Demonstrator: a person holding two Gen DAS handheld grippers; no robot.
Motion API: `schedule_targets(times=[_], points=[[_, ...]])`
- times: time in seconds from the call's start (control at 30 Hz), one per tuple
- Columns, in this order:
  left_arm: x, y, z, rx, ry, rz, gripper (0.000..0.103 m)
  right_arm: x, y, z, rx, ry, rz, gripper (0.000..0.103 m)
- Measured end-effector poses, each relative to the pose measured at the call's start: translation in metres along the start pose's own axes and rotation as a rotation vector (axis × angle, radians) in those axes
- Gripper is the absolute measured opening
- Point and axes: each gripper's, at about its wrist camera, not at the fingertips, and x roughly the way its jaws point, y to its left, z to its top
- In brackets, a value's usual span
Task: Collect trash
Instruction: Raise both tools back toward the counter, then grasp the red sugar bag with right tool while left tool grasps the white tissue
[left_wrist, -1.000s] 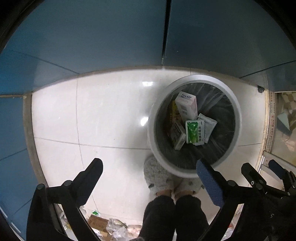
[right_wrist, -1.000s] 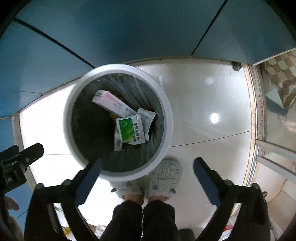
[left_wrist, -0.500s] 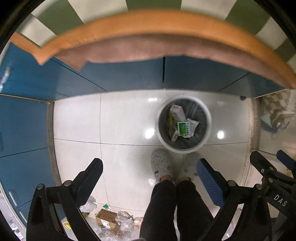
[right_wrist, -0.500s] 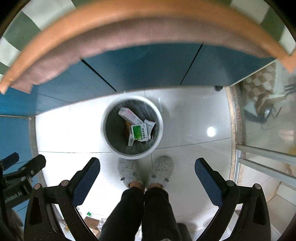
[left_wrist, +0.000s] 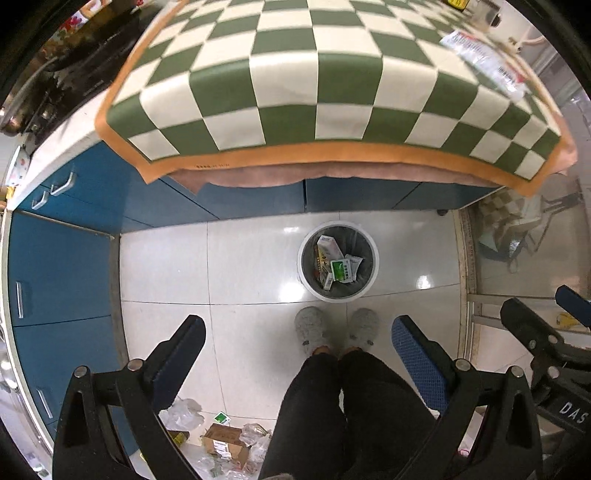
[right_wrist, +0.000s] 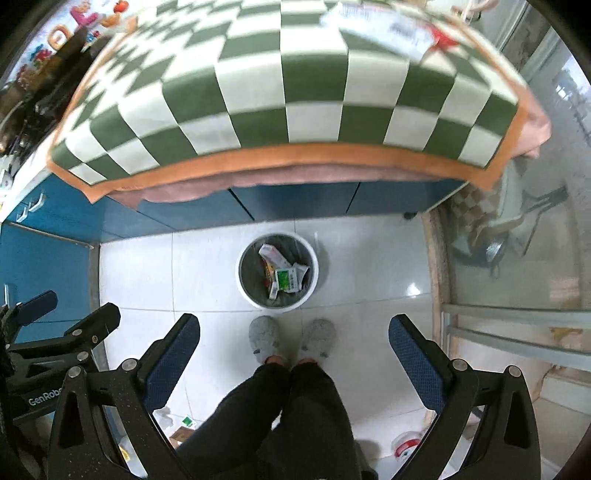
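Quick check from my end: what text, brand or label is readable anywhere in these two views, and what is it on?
"DAS": white letters on the right gripper body, seen from the left wrist view.
"GenRobo", cut off at the frame: on the left gripper body, seen from the right wrist view.
Boxes in the trash bin: printing too small to read.
Plastic packet on the checkered cloth: blurred, unreadable.
Cardboard box on the floor: label unreadable.

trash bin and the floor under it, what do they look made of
Trash bin: likely plastic, with a smooth, even white rim and a thin dark bag lining it. Floor: glossy glazed tile, judging by grout lines and bright light reflections.
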Motion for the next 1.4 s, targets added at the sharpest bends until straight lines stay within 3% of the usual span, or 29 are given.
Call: schedule_targets(times=[0.13, 0.27, 0.4, 0.53, 0.7, 0.87, 0.97, 1.0, 1.17, 1.2, 1.27, 1.33, 1.4], points=[[-0.032, 0.007, 0.009, -0.002, -0.06, 0.0, 0.103, -0.034, 0.001, -0.002, 0.027, -0.032, 0.02, 0.103], [-0.069, 0.01, 0.036, -0.028, -0.2, 0.041, 0.103, -0.064, -0.005, 0.007, 0.077, -0.102, 0.084, 0.103], [-0.1, 0.01, 0.071, -0.054, -0.337, 0.124, 0.103, -0.089, -0.025, 0.042, 0.159, -0.179, 0.135, 0.103], [-0.107, 0.0, 0.115, -0.08, -0.412, 0.19, 0.103, -0.094, -0.069, 0.095, 0.269, -0.229, 0.141, 0.103], [-0.082, -0.026, 0.177, -0.107, -0.381, 0.263, 0.103, -0.053, -0.151, 0.18, 0.452, -0.192, 0.138, 0.103], [-0.04, -0.055, 0.245, -0.128, -0.272, 0.312, 0.103, 0.035, -0.21, 0.282, 0.559, -0.097, 0.11, 0.103], [-0.019, -0.07, 0.281, -0.131, -0.225, 0.354, 0.103, 0.085, -0.212, 0.334, 0.524, -0.025, 0.068, 0.103], [-0.011, -0.074, 0.294, -0.134, -0.209, 0.366, 0.103, 0.092, -0.205, 0.348, 0.484, -0.022, 0.001, 0.103], [0.012, -0.084, 0.345, -0.168, -0.149, 0.378, 0.103, 0.111, -0.163, 0.405, 0.267, -0.093, -0.117, 0.098], [0.014, -0.086, 0.355, -0.17, -0.144, 0.375, 0.103, 0.111, -0.158, 0.413, 0.235, -0.12, -0.117, 0.091], [0.02, -0.092, 0.381, -0.174, -0.135, 0.366, 0.103, 0.11, -0.148, 0.429, 0.164, -0.173, -0.122, 0.068], [0.024, -0.095, 0.405, -0.186, -0.134, 0.333, 0.103, 0.108, -0.149, 0.45, 0.114, -0.211, -0.105, 0.019], [0.028, -0.099, 0.438, -0.209, -0.14, 0.271, 0.103, 0.106, -0.157, 0.47, 0.115, -0.227, -0.064, 0.017]])
